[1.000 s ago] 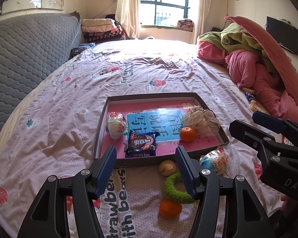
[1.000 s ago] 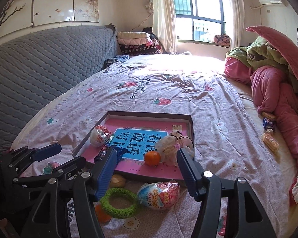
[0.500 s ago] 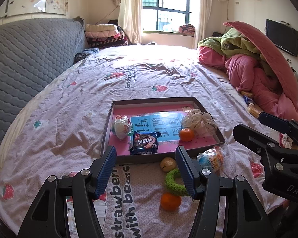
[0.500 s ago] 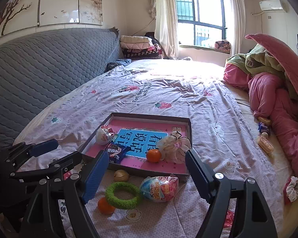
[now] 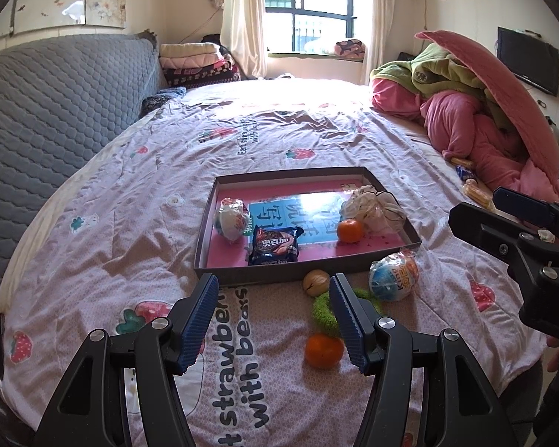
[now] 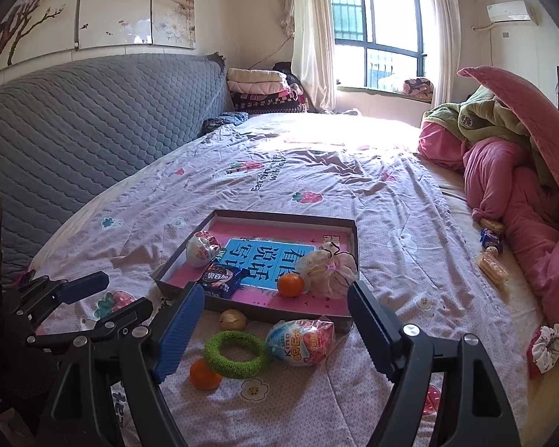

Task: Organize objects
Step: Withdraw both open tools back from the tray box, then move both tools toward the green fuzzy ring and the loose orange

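Observation:
A dark shallow tray [image 5: 305, 272] with a pink floor lies on the bedsheet. It holds a wrapped toy egg [image 5: 231, 219], a dark cookie pack [image 5: 275, 247], an orange [image 5: 349, 230] and a white mesh pouch [image 5: 372, 205]. On the sheet in front of it lie a brown nut-like ball [image 5: 316, 282], a green fuzzy ring [image 6: 238, 354], a second orange [image 6: 204, 374] and a King Egg packet [image 6: 298, 341]. My left gripper [image 5: 272, 287] hovers open and empty, short of the tray's front wall. My right gripper [image 6: 275, 290] is open wide above the loose items, holding nothing.
A grey quilted headboard [image 6: 74, 130] runs along the left. Pink and green quilts [image 6: 510, 171] are piled at the right, with snack packs [image 6: 490, 257] and a floral scrunchie [image 6: 549, 346] near that bed edge. Folded blankets [image 5: 197, 61] are stacked by the window.
Both grippers have drawn back from the tray, so more of the sheet and loose items show. The right gripper's jaws have spread wider; the left jaws kept their gap.

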